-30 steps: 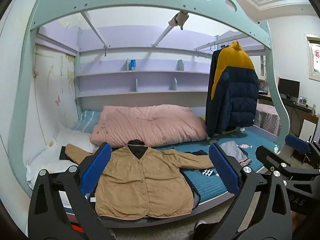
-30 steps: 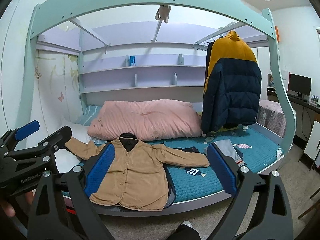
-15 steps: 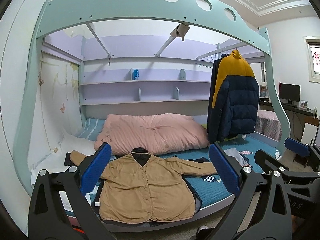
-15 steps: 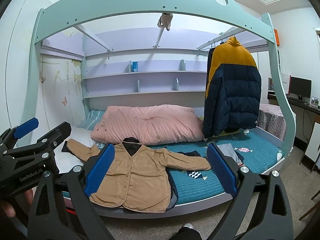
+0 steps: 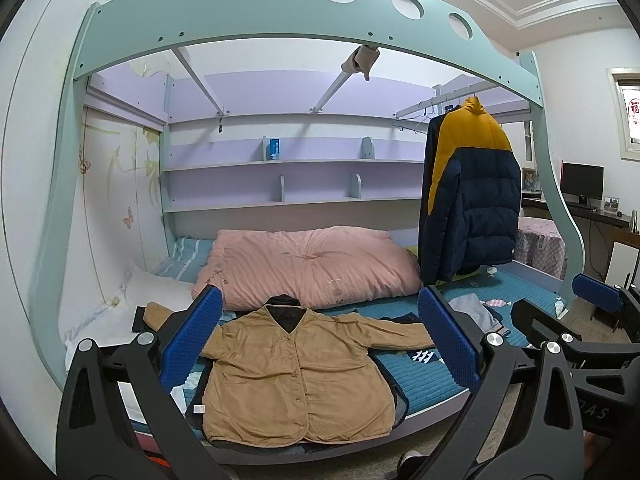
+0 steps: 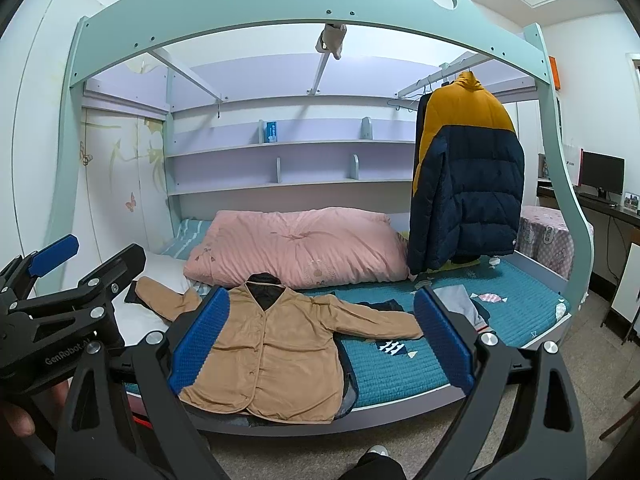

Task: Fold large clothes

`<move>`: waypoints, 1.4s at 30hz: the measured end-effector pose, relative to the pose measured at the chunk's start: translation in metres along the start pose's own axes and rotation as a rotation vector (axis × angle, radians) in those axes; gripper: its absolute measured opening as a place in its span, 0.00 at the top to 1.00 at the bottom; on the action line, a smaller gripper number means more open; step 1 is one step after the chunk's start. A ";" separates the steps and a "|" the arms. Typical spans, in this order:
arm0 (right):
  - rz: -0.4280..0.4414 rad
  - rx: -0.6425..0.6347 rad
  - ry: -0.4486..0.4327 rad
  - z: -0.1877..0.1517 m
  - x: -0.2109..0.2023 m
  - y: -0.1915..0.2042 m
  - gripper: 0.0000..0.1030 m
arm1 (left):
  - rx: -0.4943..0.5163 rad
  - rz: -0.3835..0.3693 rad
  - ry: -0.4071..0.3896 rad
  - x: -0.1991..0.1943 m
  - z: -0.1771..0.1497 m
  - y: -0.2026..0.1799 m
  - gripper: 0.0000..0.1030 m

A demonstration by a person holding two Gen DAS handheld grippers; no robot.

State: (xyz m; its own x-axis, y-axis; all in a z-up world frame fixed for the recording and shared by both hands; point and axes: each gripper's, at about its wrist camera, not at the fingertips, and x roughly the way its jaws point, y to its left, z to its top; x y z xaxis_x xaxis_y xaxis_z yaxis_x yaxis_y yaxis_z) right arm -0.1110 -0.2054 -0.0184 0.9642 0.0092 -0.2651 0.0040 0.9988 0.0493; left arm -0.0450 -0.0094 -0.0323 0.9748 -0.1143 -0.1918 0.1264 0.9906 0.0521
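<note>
I have both grippers held up in front of the bunk bed, well short of the clothes. The left gripper (image 5: 320,340) stands with its blue pads spread wide and nothing between them; the right gripper (image 6: 320,336) is the same, jaws far apart and empty. From the right wrist camera I can also see the left gripper off at the left edge, with a bit of the hand (image 6: 16,416) that carries it.

The tan jacket (image 5: 296,376) lies flat on the teal mattress (image 5: 432,376), front side up and buttoned, its hem near the front edge of the bed and its collar toward the pink duvet (image 5: 312,268). Both sleeves are stretched out sideways: one runs toward the white pillow (image 6: 160,276), the other across the mattress to the right. A dark garment (image 6: 348,380) lies underneath it and shows along the right side and at the collar (I can't tell from here whether it is a lining or a separate piece). A grey garment (image 5: 472,312) sits crumpled just past the right sleeve.

A navy and yellow puffer coat (image 6: 468,184) hangs from a rail at the right end of the bed frame (image 6: 320,4). A monitor (image 6: 602,176) stands on a desk at far right.
</note>
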 end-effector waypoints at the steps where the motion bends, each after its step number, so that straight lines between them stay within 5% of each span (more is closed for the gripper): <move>1: 0.000 0.000 0.000 0.000 0.001 0.000 0.12 | 0.000 -0.001 0.000 0.000 0.000 0.000 0.05; 42: 0.008 0.005 0.008 0.000 0.004 -0.005 0.12 | 0.027 -0.007 -0.013 0.005 -0.004 0.005 0.05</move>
State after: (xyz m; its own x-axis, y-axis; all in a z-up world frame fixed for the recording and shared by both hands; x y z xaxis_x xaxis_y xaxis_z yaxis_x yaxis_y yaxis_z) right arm -0.1076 -0.2107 -0.0197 0.9621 0.0171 -0.2720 -0.0018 0.9984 0.0566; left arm -0.0400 -0.0047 -0.0369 0.9761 -0.1227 -0.1795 0.1384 0.9873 0.0776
